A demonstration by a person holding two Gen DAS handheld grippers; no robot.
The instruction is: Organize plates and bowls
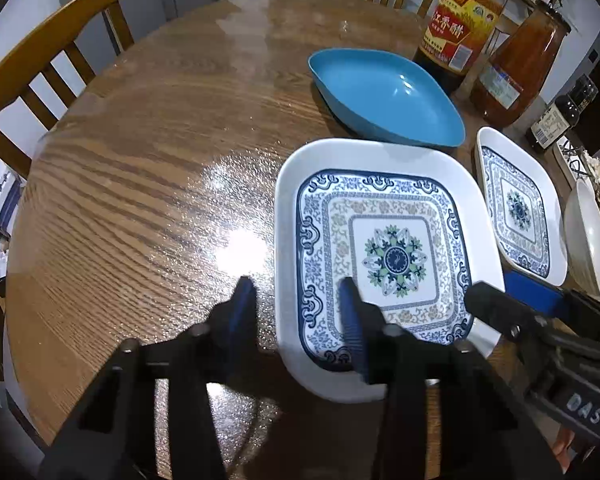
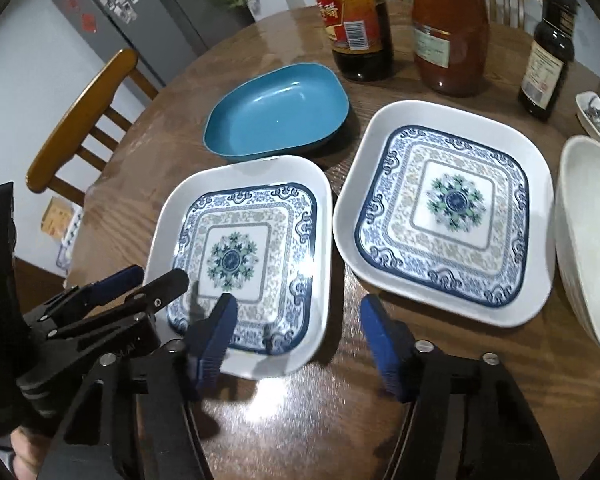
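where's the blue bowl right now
The blue bowl sits on the wooden table behind the left patterned plate, just in front of the dark vinegar bottle.

The left tongs [image 1: 296, 312] point steeply down at the bottom centre of the left wrist view, jaws partly apart. The right tongs [image 2: 298, 334] sit bottom centre of the right wrist view, tilted down likewise, jaws wider, nothing gripped.

Two patterned plates [image 2: 244, 256] [image 2: 448, 204] side by side, blue bowl [image 2: 276, 112] behind
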